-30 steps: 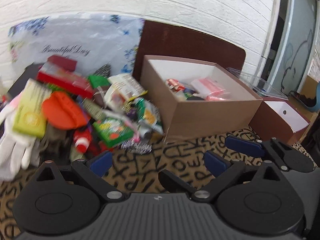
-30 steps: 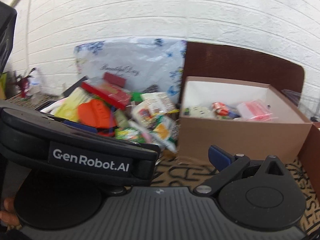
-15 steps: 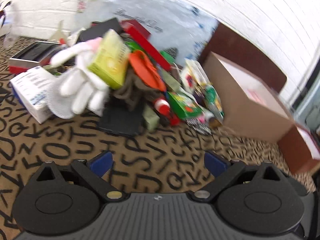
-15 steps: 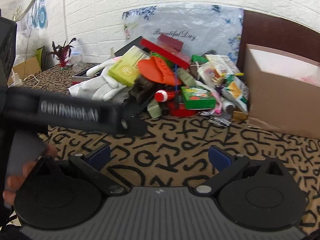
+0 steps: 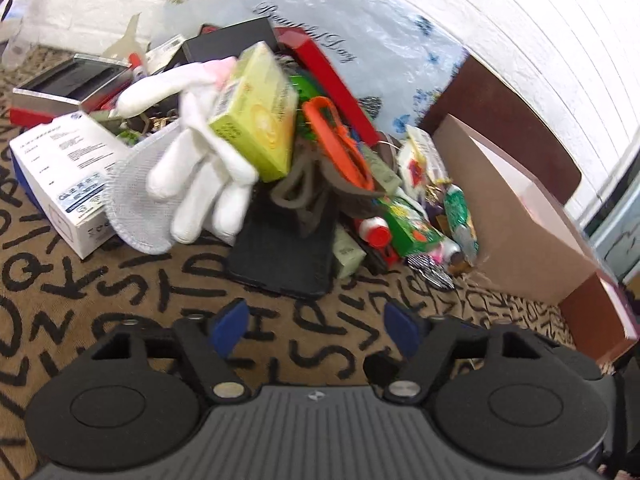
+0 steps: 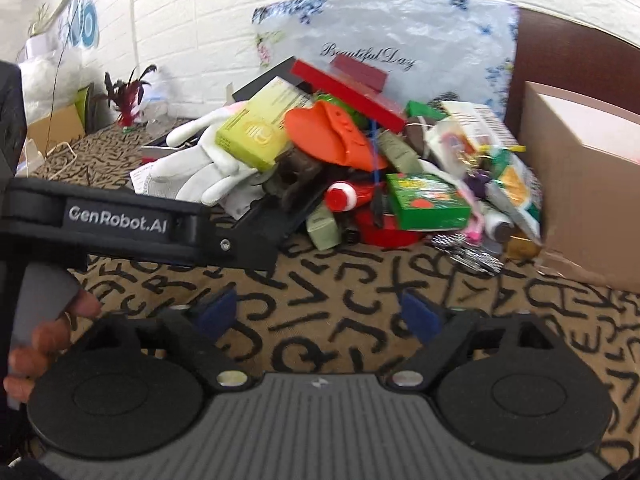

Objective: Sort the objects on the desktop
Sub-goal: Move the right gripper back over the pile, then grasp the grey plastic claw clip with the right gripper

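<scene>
Tan cloth with black letters (image 5: 120, 300) covered the desk; our left gripper (image 5: 316, 322) hung low over it with jaws closing and only bare cloth between the blue pads. Our right gripper (image 6: 320, 314) was the same: jaws closing, nothing between them, cloth below. Neither touched anything.

The clutter pile (image 6: 360, 160) sat ahead of both, against a floral plastic bag (image 6: 380, 36) at the white brick wall. In the left wrist view we saw a black flat case (image 5: 280, 256) at the pile's near edge, closest to the left gripper. A white glove (image 5: 200, 188) draped over the case's left side, with a yellow-green box (image 5: 256, 116) lying on the glove. An orange plastic piece (image 5: 340, 144) and a long red box (image 5: 332, 80) were stacked behind. A white carton (image 5: 68, 176) stood left of the glove. A green packet (image 6: 428, 200) and a red-capped bottle (image 6: 342, 196) lay at the pile's right front.

The brown cardboard box (image 6: 580, 184) stood right of the pile, touching its edge. In the right wrist view the left gripper's black body (image 6: 132, 224) crossed the left foreground and hid the case's near corner; a person's hand (image 6: 44, 344) held its handle
</scene>
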`<state>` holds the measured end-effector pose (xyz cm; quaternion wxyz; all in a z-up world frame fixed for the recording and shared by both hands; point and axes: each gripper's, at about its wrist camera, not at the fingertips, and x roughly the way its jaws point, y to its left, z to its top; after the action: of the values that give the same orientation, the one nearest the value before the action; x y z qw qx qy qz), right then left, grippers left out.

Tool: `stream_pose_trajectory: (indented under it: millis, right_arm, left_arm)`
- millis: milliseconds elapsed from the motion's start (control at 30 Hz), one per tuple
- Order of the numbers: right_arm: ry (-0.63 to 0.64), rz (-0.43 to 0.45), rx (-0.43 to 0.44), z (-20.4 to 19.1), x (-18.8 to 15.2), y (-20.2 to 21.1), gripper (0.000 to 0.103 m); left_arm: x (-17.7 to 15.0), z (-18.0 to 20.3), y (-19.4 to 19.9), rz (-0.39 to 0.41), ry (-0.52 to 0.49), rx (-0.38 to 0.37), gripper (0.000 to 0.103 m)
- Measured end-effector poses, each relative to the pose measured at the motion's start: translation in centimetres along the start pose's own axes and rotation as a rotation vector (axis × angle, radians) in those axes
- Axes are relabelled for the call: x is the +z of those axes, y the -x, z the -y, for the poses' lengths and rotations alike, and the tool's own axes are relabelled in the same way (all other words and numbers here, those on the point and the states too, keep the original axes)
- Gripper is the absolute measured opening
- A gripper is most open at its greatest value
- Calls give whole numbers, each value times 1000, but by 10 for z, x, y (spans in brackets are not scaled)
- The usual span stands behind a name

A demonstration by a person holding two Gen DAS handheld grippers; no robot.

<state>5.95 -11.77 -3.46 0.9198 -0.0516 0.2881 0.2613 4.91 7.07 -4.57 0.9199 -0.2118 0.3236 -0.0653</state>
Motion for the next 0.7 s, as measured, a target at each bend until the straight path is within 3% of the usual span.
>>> stream_pose_trajectory:
  millis: [100, 167, 233, 333, 400, 467, 533, 700]
  right_arm:
    - [-20, 2, 20, -4, 11, -14, 62]
    - [-19, -4, 32, -8, 18, -25, 58]
    - [-25, -15, 50, -12, 23, -37, 43]
    - [-58, -22, 80, -13, 28, -52, 36]
    - [-75, -26, 104, -12, 27, -58, 24]
    - [-98, -16, 116, -8, 25, -54, 18]
    - [-109, 6, 118, -2, 24, -46, 0]
    - [-113, 31, 96, 16, 20, -24, 0]
  left_arm:
    - [4, -13, -1, 12, 61, 20, 60]
    - [6, -20, 1, 29, 89, 45, 59]
    - [8, -26, 1, 22, 110, 34, 59]
    - [9, -29, 2, 25, 123, 55, 55]
    - [10, -31, 1, 14, 131, 43, 55]
    - [9, -30, 1, 0, 137, 32, 55]
    - [8, -26, 1, -7, 125, 36, 55]
    - [7, -14, -1, -22, 100, 33, 59]
